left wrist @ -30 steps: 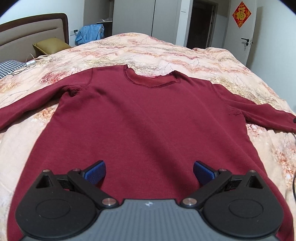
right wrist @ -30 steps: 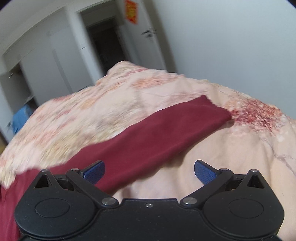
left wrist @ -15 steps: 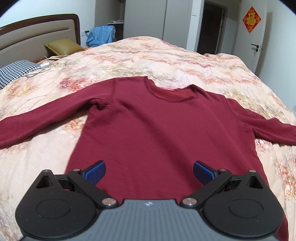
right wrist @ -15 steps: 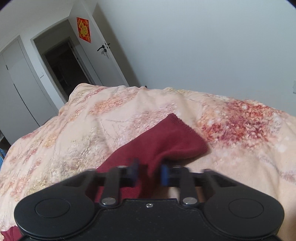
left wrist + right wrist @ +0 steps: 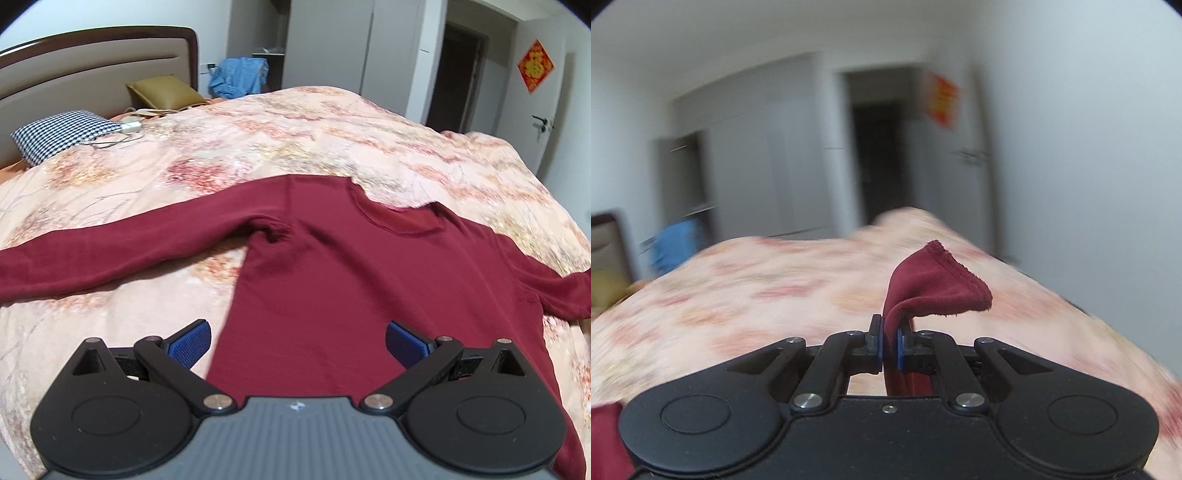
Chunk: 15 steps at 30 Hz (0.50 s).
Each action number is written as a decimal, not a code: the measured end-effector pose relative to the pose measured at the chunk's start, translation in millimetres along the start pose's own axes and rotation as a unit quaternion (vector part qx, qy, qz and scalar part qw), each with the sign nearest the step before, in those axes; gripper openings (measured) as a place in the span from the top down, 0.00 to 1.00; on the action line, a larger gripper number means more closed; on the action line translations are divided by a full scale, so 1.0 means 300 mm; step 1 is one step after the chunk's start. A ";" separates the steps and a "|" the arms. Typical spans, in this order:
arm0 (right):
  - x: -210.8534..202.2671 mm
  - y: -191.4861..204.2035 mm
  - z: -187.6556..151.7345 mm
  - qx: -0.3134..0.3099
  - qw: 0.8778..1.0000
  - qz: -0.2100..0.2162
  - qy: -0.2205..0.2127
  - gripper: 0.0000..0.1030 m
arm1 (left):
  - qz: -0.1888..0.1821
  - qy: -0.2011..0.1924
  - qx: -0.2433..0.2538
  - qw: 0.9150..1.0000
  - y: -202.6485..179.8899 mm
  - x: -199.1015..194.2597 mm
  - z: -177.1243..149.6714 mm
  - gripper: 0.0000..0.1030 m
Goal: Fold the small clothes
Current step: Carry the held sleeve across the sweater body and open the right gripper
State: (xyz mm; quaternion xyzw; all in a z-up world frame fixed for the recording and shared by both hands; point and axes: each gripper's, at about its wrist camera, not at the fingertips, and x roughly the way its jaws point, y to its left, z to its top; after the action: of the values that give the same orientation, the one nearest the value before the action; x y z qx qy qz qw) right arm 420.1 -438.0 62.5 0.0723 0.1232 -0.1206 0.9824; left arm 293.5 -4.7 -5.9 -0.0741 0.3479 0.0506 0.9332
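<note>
On the bed (image 5: 295, 147), a dark red sweater (image 5: 369, 295) lay face up on a peach floral quilt (image 5: 110, 177), its neckline toward the far side and its hem running under the left gripper (image 5: 297, 341). That gripper hung above the lower body of the sweater with its jaws wide apart and nothing between the blue ribbed pads (image 5: 188, 341). The one sleeve (image 5: 110, 258) stretched flat to the left edge of the view; wide bare quilt lay beyond the collar and left of the body, while the bed's far right corner fell away close to the other shoulder. The right gripper (image 5: 889, 345) had its jaws clamped on the other sleeve just behind the cuff (image 5: 938, 284), which stood up off the quilt as a folded, stitched-edge flap. A second earlier those jaws had been wide open above the sleeve lying flat; half a second earlier they were closed on it low against the quilt, and now the cuff was lifted and the room behind was blurred. The left view had drawn back, showing more of the flat sleeve. A checked pillow (image 5: 62, 133) and an olive cushion (image 5: 162, 92) sat by the padded headboard (image 5: 92, 62).
</note>
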 end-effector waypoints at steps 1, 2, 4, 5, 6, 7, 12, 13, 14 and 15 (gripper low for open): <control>-0.007 0.074 0.015 -0.021 1.000 0.022 -0.004 0.94 | 0.002 -0.001 -0.003 1.000 0.015 -0.005 0.001 0.00; -0.014 0.150 0.028 -0.042 0.998 0.044 -0.009 0.94 | 0.004 -0.002 -0.006 1.000 0.030 -0.010 0.003 0.00; -0.035 0.300 0.040 -0.080 0.993 0.086 -0.018 0.94 | 0.009 -0.002 -0.013 1.000 0.061 -0.017 0.006 0.00; -0.045 0.370 0.040 -0.095 0.990 0.106 -0.021 0.94 | 0.012 -0.001 -0.017 1.000 0.077 -0.020 0.007 0.00; -0.056 0.440 0.037 -0.107 0.986 0.126 -0.021 0.94 | 0.016 -0.002 -0.020 1.000 0.093 -0.022 0.008 0.00; -0.064 0.505 0.029 -0.117 0.982 0.145 -0.020 0.94 | 0.021 -0.002 -0.024 0.999 0.110 -0.025 0.008 0.00; -0.129 0.830 -0.068 -0.186 0.960 0.209 -0.013 0.94 | 0.034 -0.006 -0.046 0.998 0.195 -0.039 0.012 0.00; -0.141 0.884 -0.098 -0.203 0.954 0.219 -0.009 0.94 | 0.038 -0.007 -0.049 0.998 0.211 -0.042 0.010 0.00; -0.149 0.935 -0.131 -0.221 0.948 0.228 -0.005 0.94 | 0.041 -0.008 -0.052 0.998 0.227 -0.044 0.011 0.00; -0.159 0.983 -0.169 -0.242 0.942 0.234 0.000 0.94 | 0.045 -0.008 -0.055 0.997 0.244 -0.045 0.010 0.00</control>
State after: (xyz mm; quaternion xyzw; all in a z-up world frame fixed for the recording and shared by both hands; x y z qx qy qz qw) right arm 439.0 -135.7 59.4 -0.1405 0.1284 0.1461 0.9708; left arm 274.4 67.2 -2.4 -0.1095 0.3400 0.1126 0.9272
